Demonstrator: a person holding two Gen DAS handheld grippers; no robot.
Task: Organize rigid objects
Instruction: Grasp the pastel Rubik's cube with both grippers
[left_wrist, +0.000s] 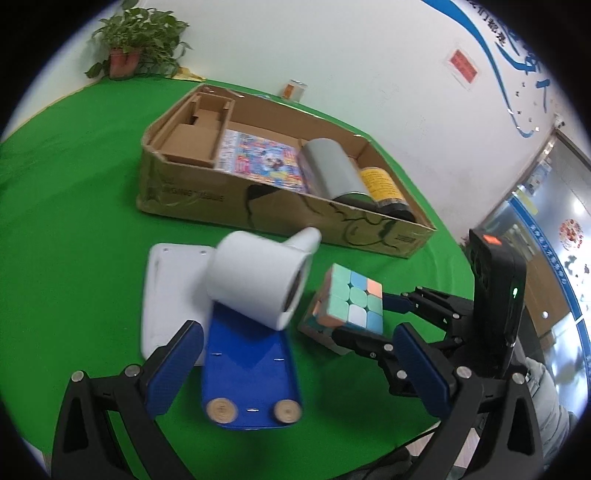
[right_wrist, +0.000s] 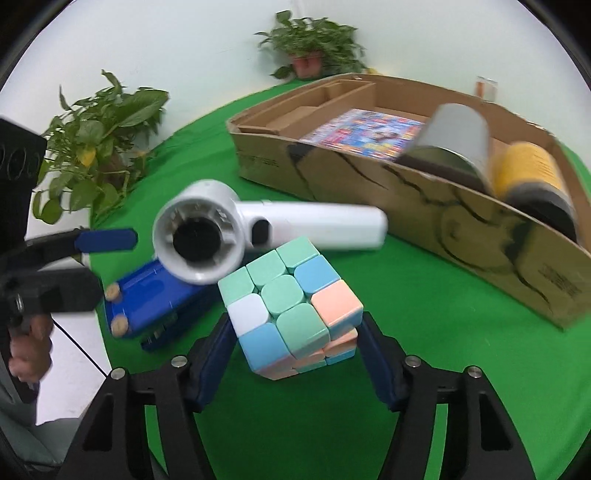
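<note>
Green tabletop (right_wrist: 424, 314) carries the cube (right_wrist: 291, 317) at lower centre, tilted between the right gripper (right_wrist: 295, 354) fingers, which flank it; contact unclear. Squeezing could twist it out. Left gripper (left_wrist: 295, 354) fingers stand apart.

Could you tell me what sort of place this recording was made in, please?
Probably an office or lab room set up for recording: a table draped in green cloth, potted plants against a white wall with blue lettering, and a glazed door at the side.
</note>
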